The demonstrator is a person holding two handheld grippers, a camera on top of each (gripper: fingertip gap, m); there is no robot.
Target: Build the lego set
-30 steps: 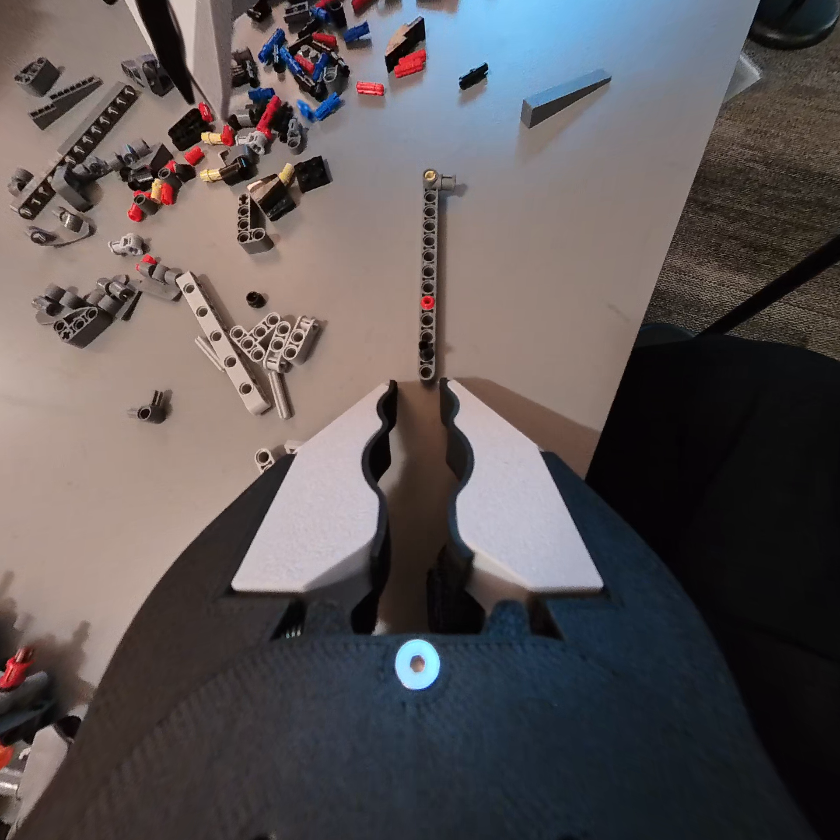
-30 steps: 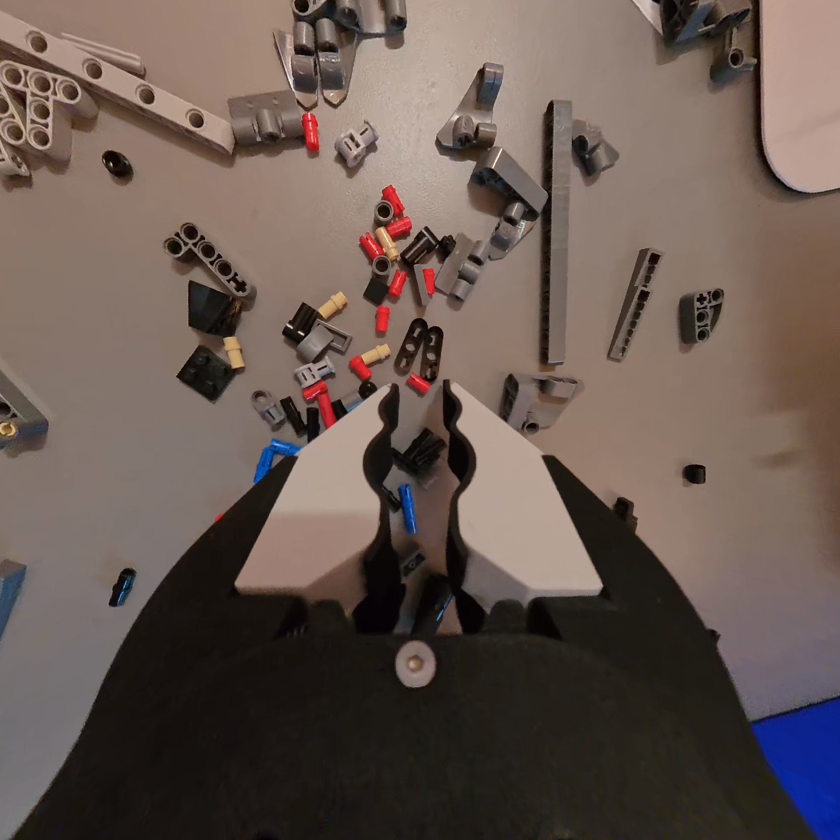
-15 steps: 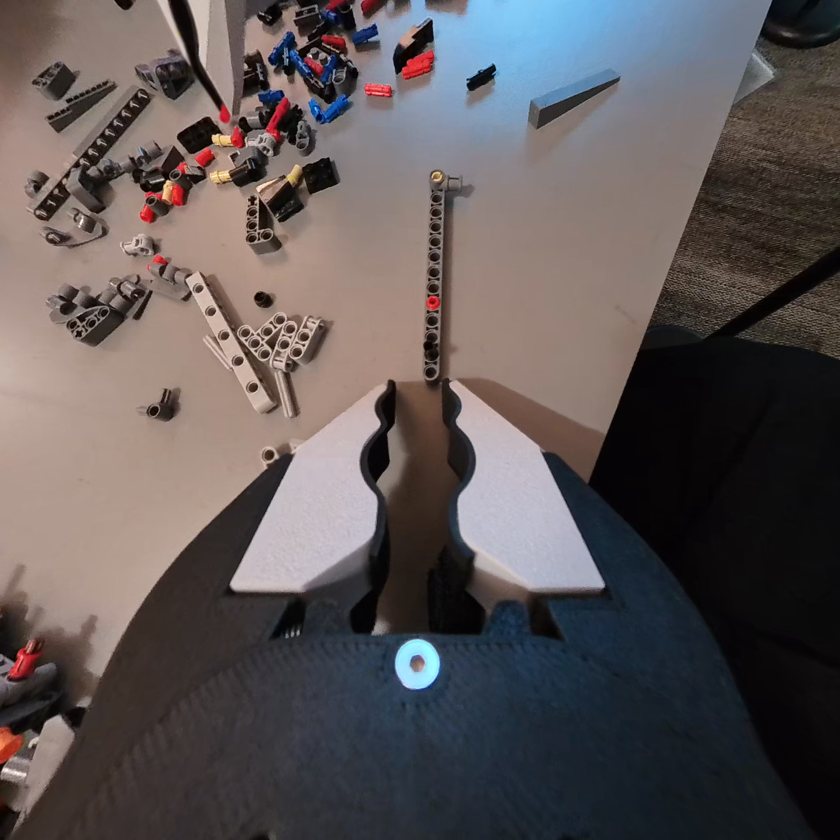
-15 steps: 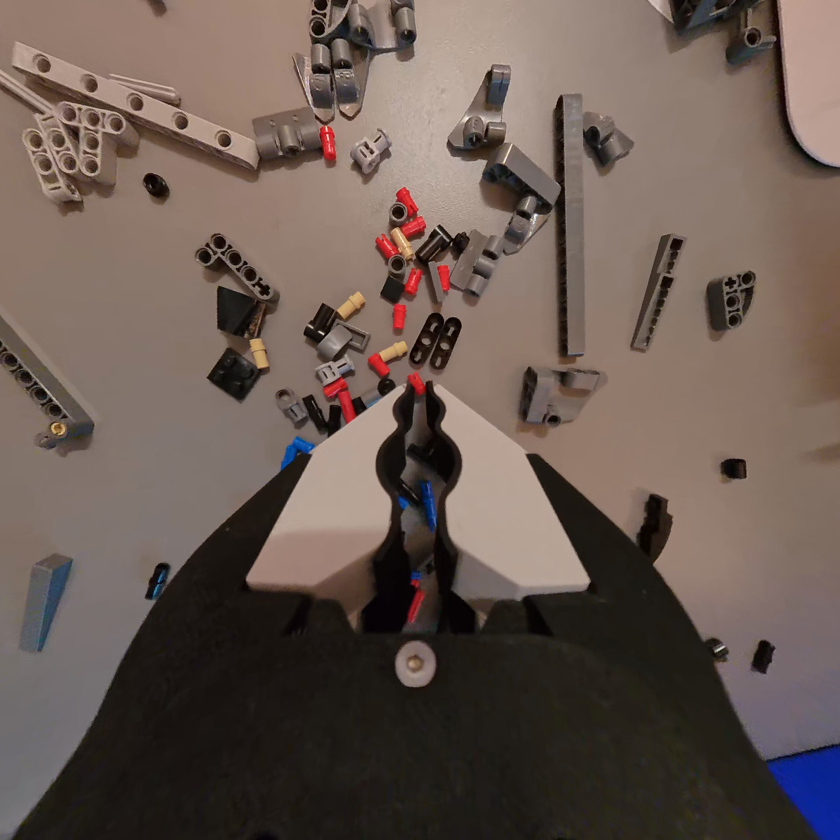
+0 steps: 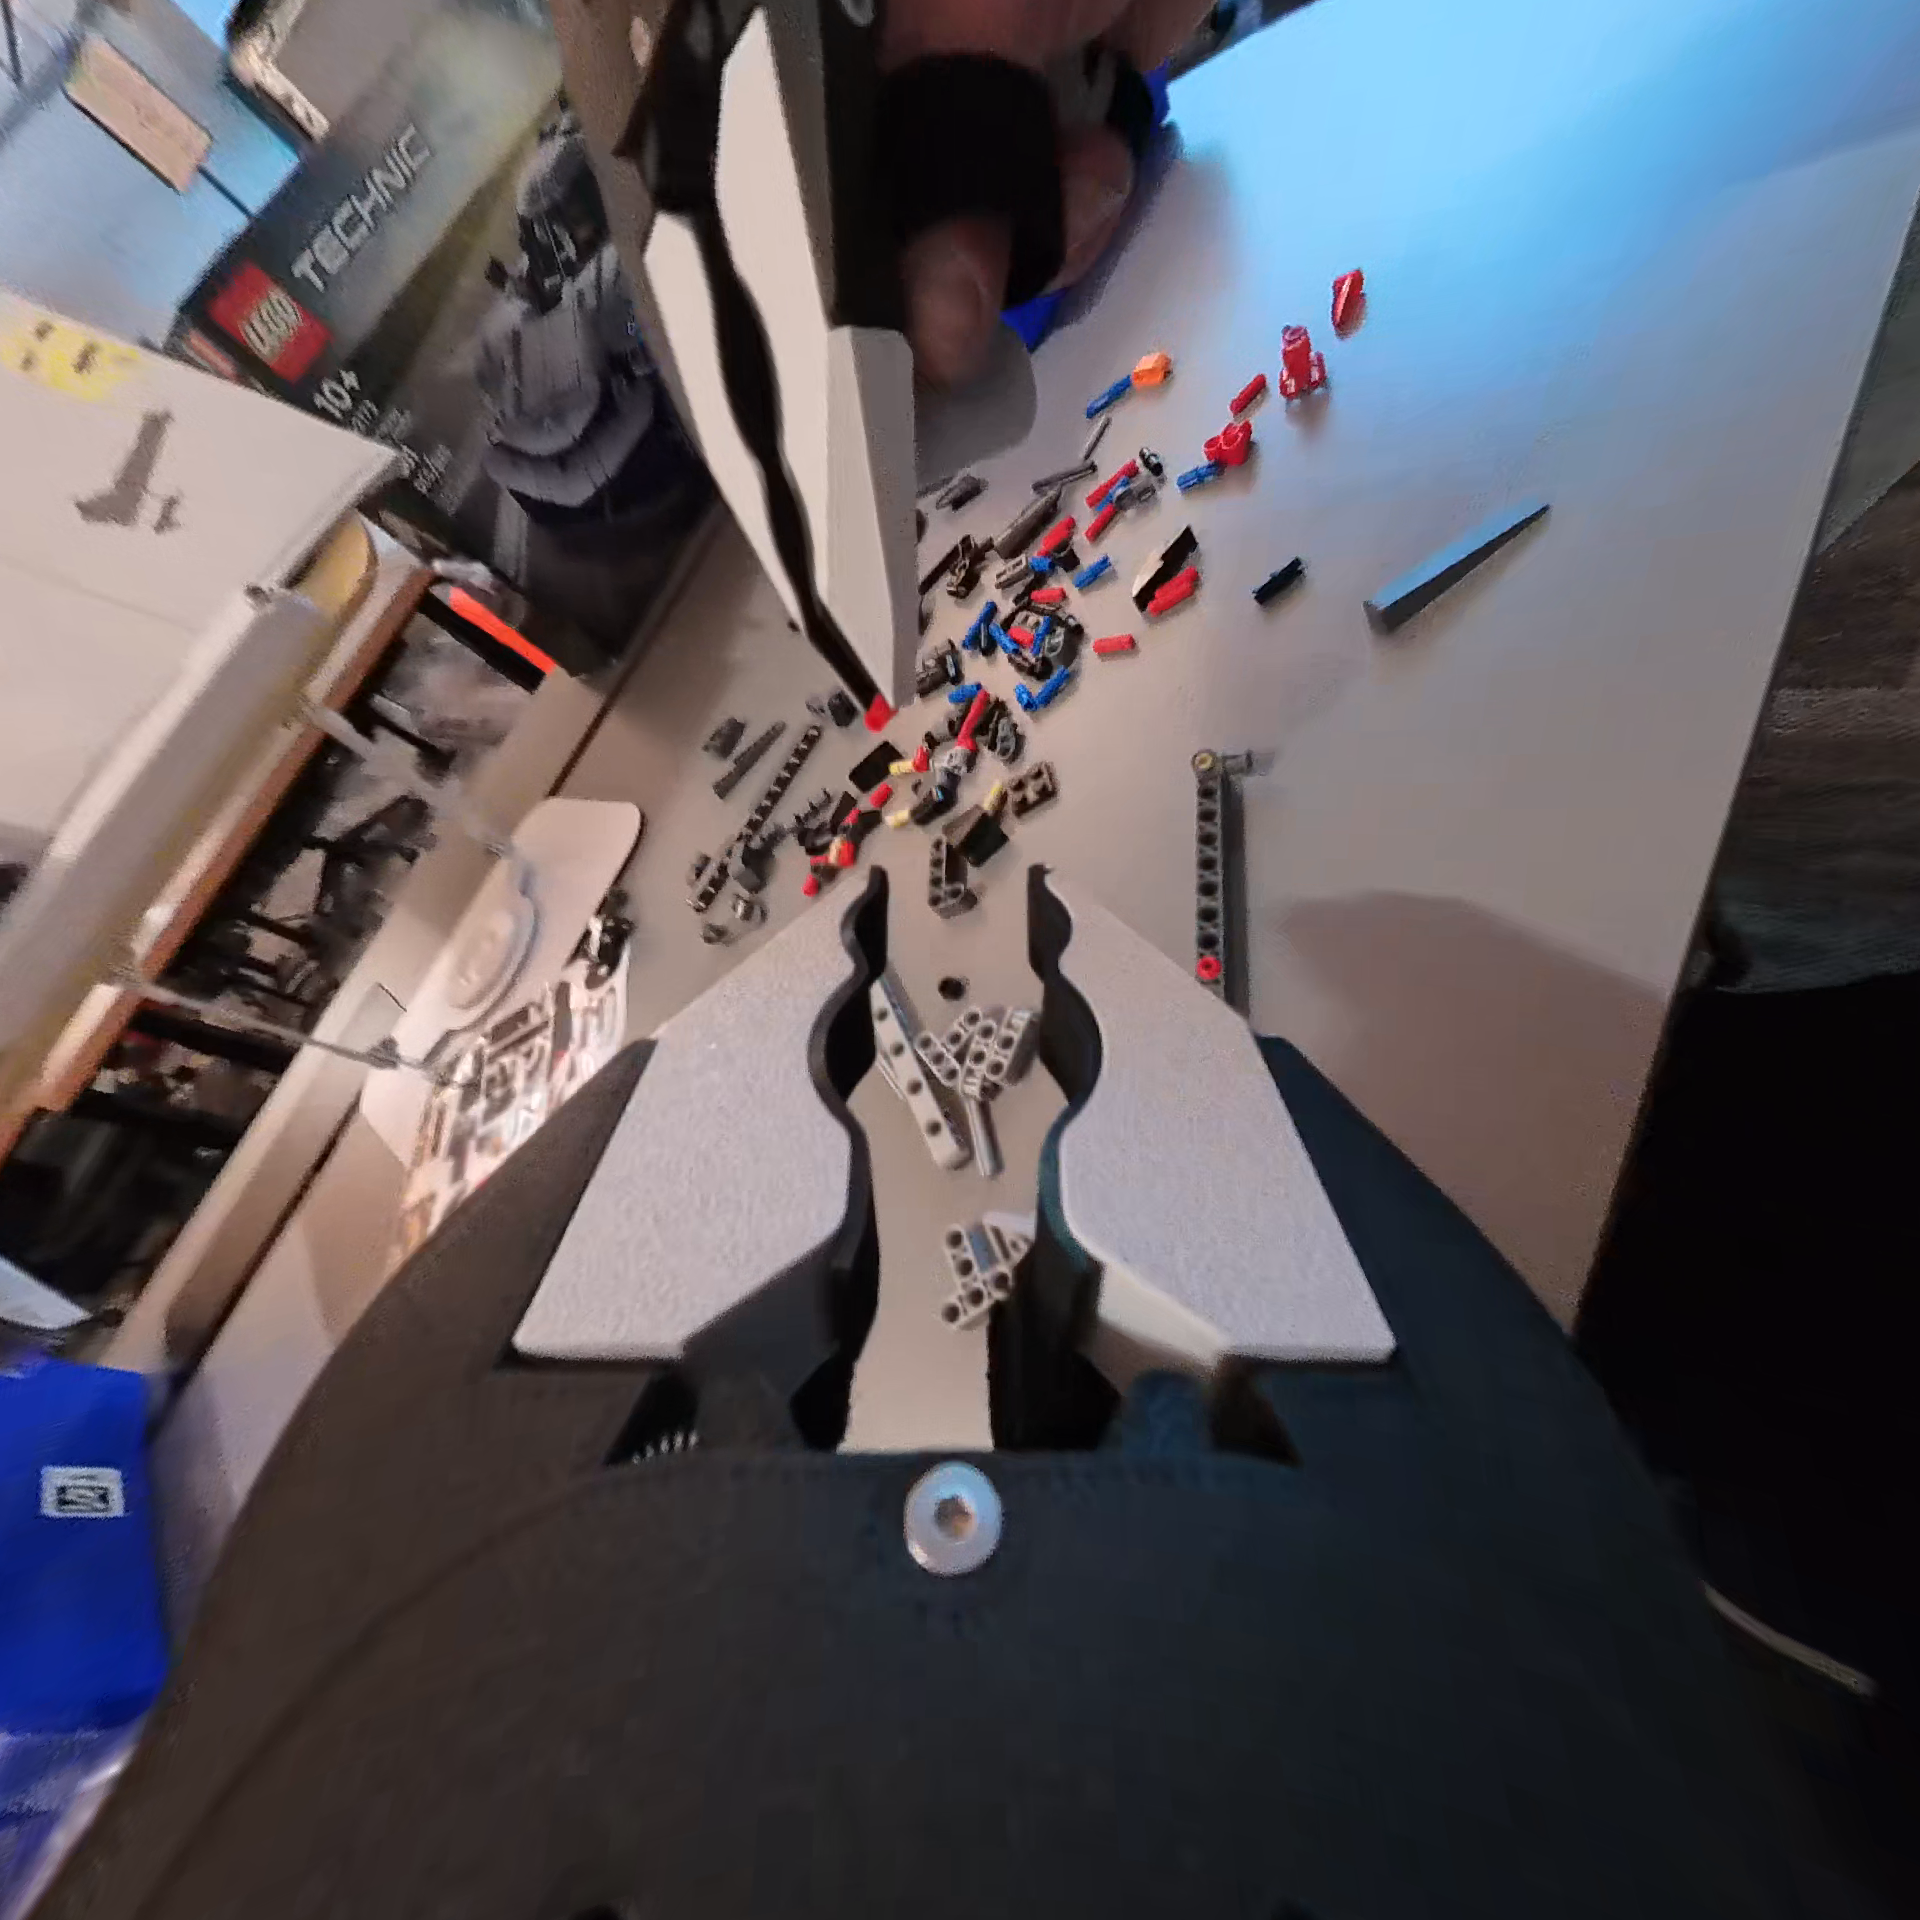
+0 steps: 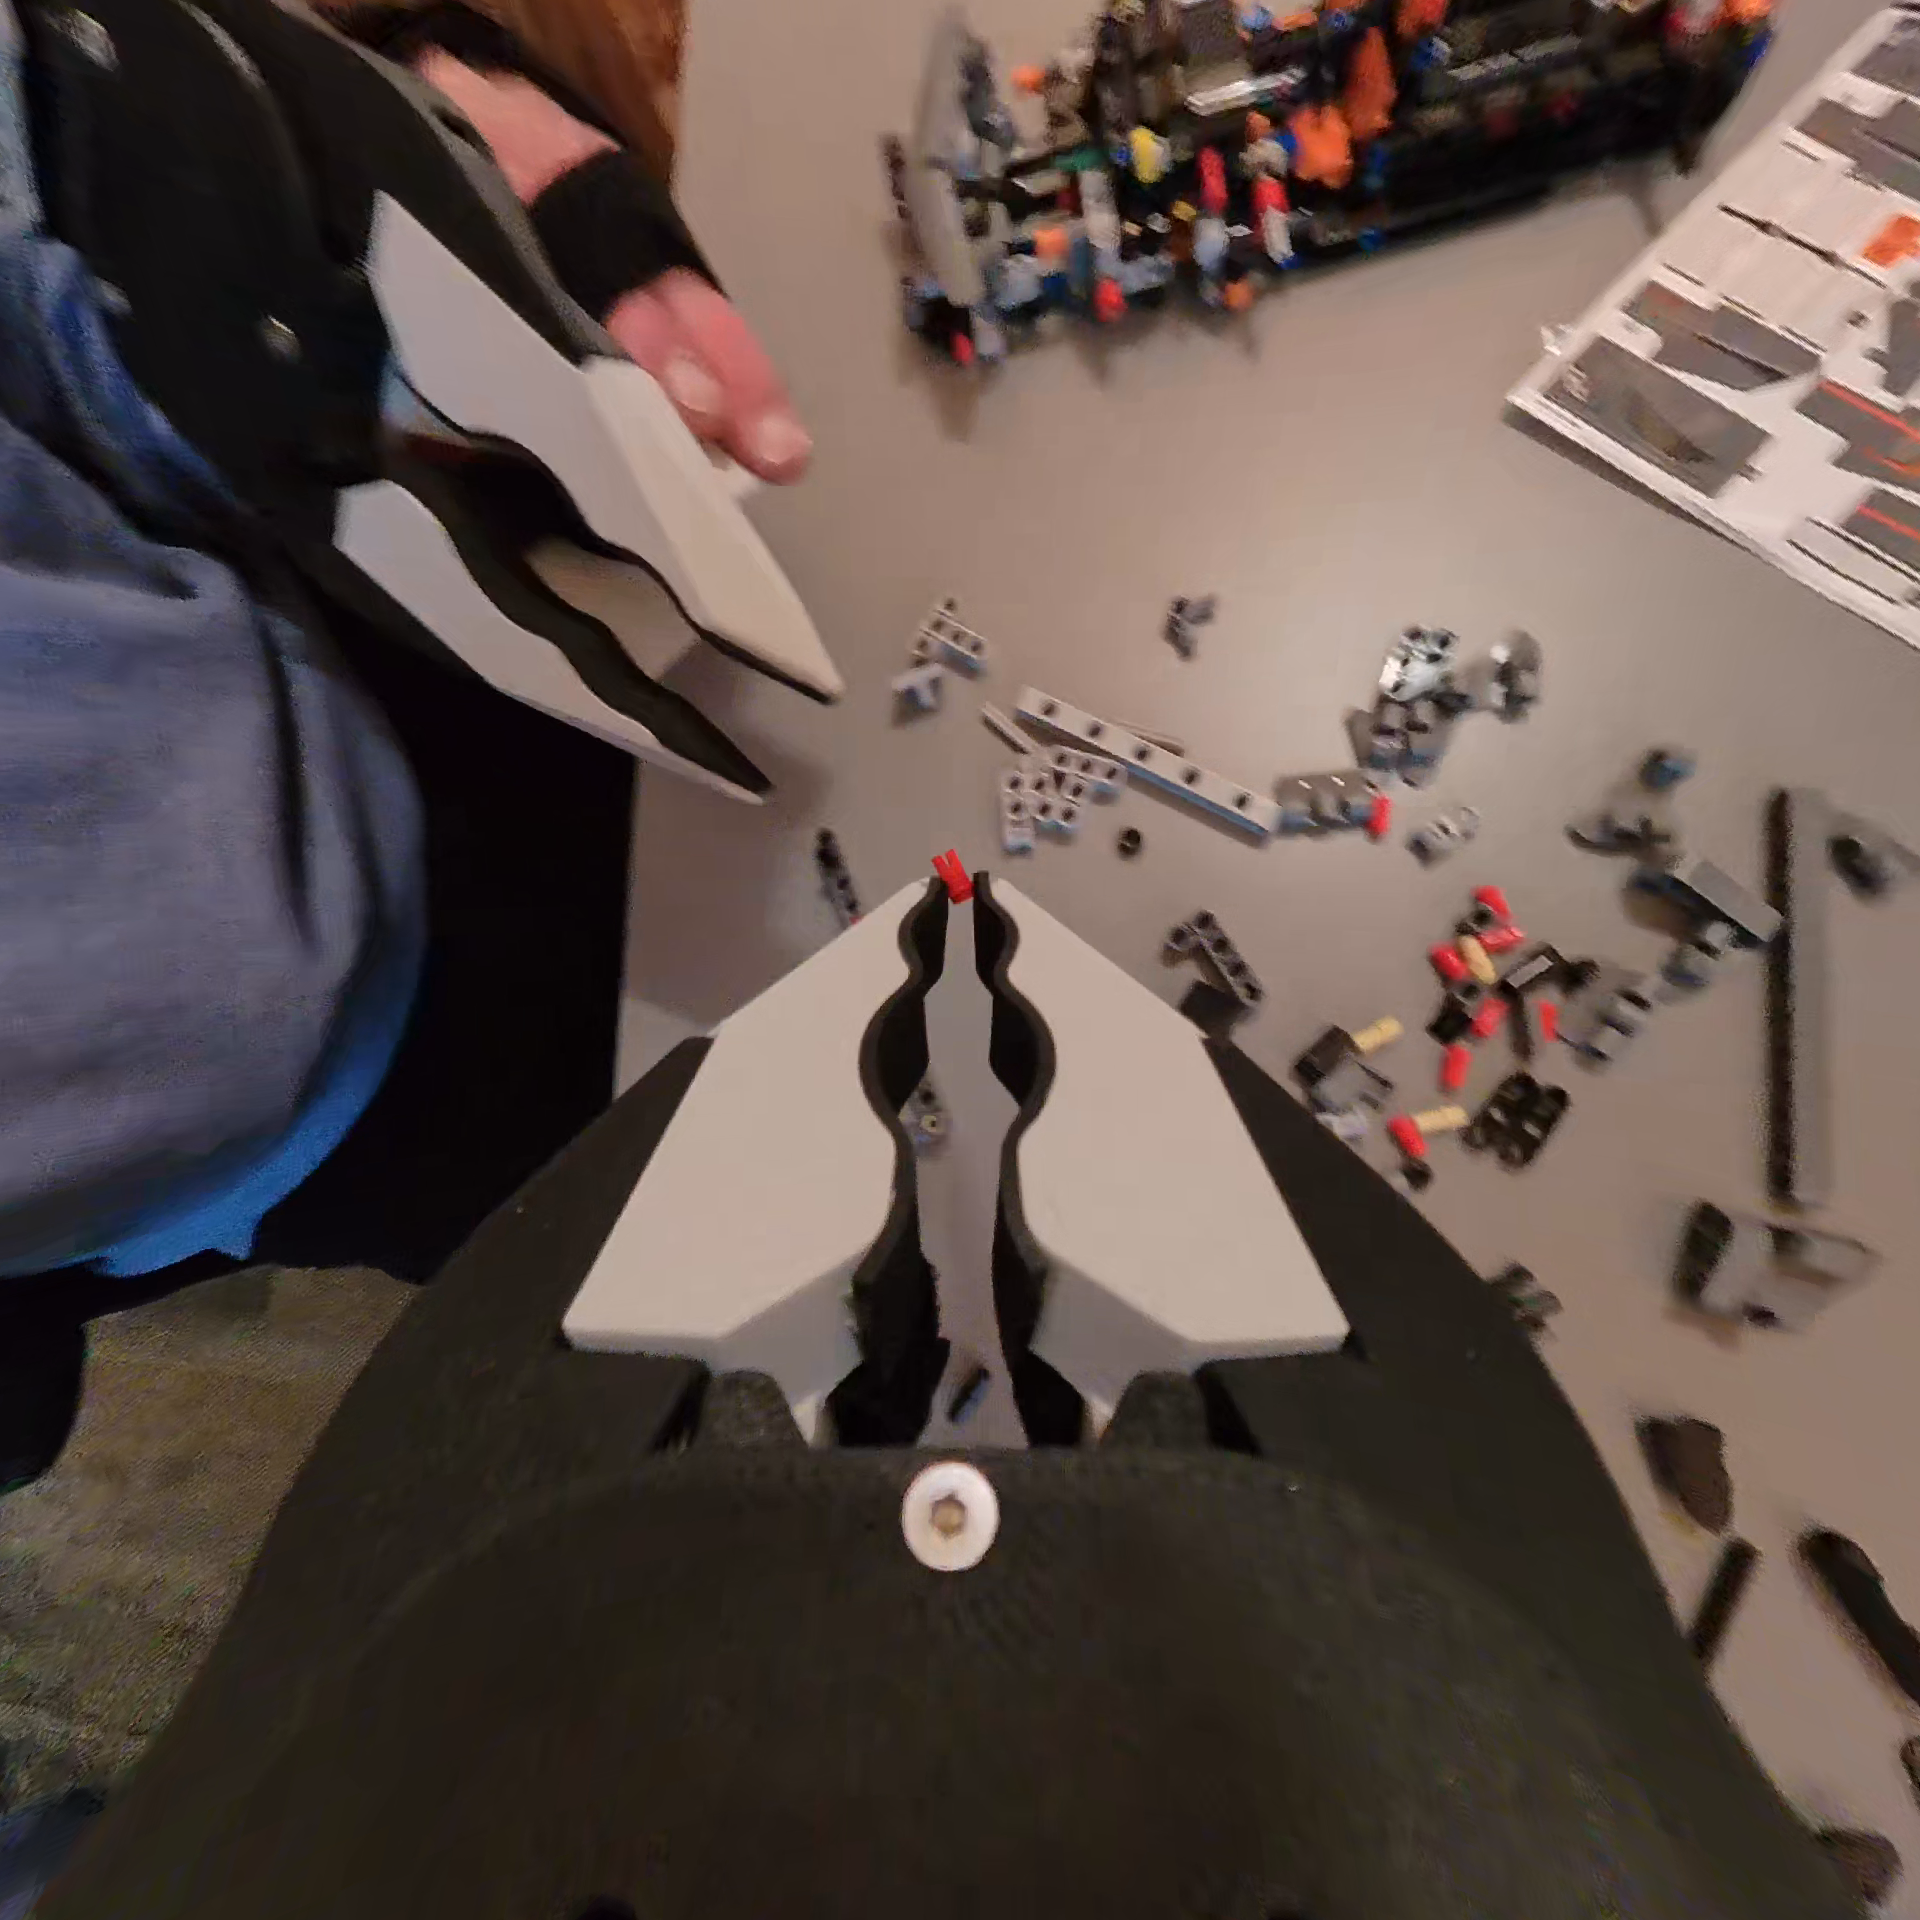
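Observation:
My right gripper [image 6: 954, 888] is shut on a small red pin [image 6: 951, 873], which sticks out of its tips above the table. The same gripper [image 5: 871, 694] and red pin [image 5: 879, 712] show in the left wrist view, above the pile of small loose pieces [image 5: 987, 717]. My left gripper [image 5: 956, 883] is open and empty, held over light grey beams [image 5: 961, 1060]. It also shows in the right wrist view [image 6: 800, 743], at the left. A long dark grey beam [image 5: 1210, 862] with a red pin in it lies to its right.
A partly built model [image 6: 1247, 156] stands at the far side of the grey table [image 6: 1143, 499], with an instruction booklet [image 6: 1766, 364] to its right. The set's box [image 5: 416, 312] stands at the back. A grey wedge [image 5: 1455, 566] lies near the table's edge. Small parts [image 6: 1486, 1029] are scattered about. One gripper's finger ends stand about 5 cm off the other's.
My right gripper closed on a red pin in the pile, lifted it and swung toward the left gripper. My left gripper left the long beam, tilted up and moved over the light grey beams.

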